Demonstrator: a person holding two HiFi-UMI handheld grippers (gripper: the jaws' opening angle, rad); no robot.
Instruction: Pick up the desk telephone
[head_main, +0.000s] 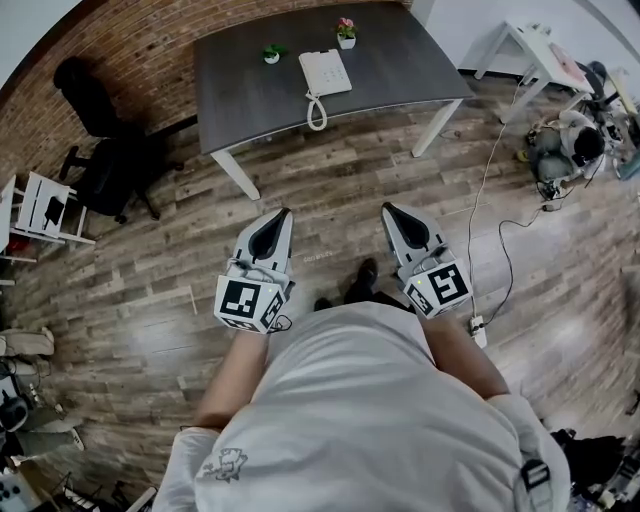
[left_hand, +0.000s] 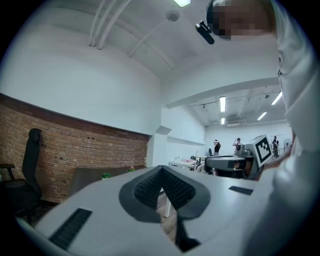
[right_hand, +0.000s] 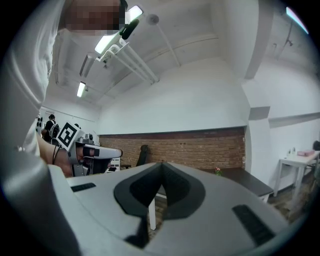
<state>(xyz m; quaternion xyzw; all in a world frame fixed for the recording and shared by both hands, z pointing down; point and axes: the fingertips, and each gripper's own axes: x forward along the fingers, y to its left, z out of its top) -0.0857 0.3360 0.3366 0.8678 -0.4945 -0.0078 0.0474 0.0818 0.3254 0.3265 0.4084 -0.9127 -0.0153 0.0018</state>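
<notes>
The desk telephone (head_main: 325, 72) is a white, flat rectangular set. It lies face-up and slightly skewed on the dark bench (head_main: 240, 90). Its white coiled cord (head_main: 317, 112) loops toward the bench's near edge. The telephone sits well ahead of the left claw (head_main: 285, 213) and the right claw (head_main: 387, 208), roughly between their lines, and neither touches it.

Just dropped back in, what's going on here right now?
A person stands on the wooden floor and holds the left gripper and the right gripper level out in front, both shut and empty. The white desk telephone sits untouched on the dark desk ahead, its cord looping toward the near edge, with two small potted plants behind it. Both grippers are well short of the desk, so the pickup has not begun.
</notes>
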